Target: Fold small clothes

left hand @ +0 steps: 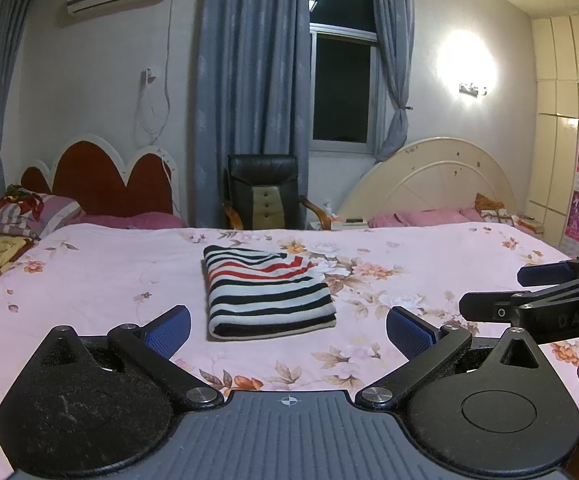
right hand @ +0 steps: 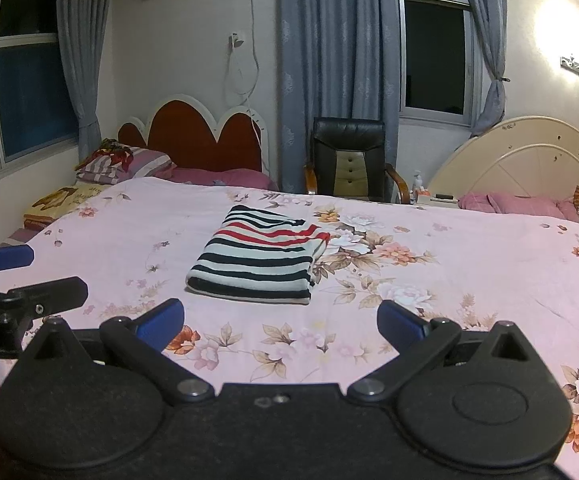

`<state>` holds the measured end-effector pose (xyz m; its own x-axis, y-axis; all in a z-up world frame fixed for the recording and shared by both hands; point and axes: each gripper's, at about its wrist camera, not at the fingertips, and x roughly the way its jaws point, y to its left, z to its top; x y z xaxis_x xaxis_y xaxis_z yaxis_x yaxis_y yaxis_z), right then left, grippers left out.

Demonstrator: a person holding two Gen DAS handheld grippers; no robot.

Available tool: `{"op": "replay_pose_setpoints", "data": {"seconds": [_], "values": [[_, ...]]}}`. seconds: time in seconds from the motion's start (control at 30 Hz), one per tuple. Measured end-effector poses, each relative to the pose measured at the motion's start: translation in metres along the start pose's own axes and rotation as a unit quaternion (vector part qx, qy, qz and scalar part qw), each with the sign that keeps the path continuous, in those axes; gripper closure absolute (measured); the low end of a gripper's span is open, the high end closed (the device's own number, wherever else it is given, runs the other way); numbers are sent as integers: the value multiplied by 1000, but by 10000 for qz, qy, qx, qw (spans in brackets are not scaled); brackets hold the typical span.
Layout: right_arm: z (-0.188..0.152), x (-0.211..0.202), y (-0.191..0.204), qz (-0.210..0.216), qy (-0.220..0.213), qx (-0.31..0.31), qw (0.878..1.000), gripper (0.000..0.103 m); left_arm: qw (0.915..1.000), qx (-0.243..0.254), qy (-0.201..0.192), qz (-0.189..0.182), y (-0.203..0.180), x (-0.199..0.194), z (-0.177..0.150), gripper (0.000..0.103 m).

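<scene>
A small striped garment (left hand: 267, 292), black, white and red, lies folded into a neat rectangle on the pink floral bedsheet (left hand: 89, 280). My left gripper (left hand: 287, 326) hovers just in front of it, open and empty, blue pads wide apart. In the right wrist view the same garment (right hand: 259, 261) lies ahead and slightly left of my right gripper (right hand: 279, 322), which is also open with nothing between its fingers. Each gripper appears in the other's view: the right gripper (left hand: 501, 288) at the right edge, the left gripper (right hand: 45, 276) at the left edge.
A black office chair (left hand: 265, 192) stands behind the bed (right hand: 469, 264) by the grey curtains. Red headboard (left hand: 101, 176) and pillows (left hand: 37, 212) sit far left, a cream headboard (left hand: 441, 180) far right. A wardrobe (left hand: 569, 120) lines the right wall.
</scene>
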<state>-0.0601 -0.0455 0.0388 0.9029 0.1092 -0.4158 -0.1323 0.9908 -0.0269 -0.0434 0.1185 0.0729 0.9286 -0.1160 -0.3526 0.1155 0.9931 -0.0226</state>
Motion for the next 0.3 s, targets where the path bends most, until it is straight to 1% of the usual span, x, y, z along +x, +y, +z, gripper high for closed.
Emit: {"op": "replay_pose_setpoints", "data": {"seconds": [0.13, 0.23, 0.3], "values": [[1, 1, -2, 59, -6, -40, 10000, 1, 9999, 5, -66, -129, 0, -1, 2, 0], [1, 0, -4, 126, -34, -74, 9999, 1, 9998, -21, -169, -90, 0, -2, 3, 0], [2, 1, -7, 158, -29, -91, 9998, 1, 9998, -84, -111, -121, -1, 1, 4, 0]]}}
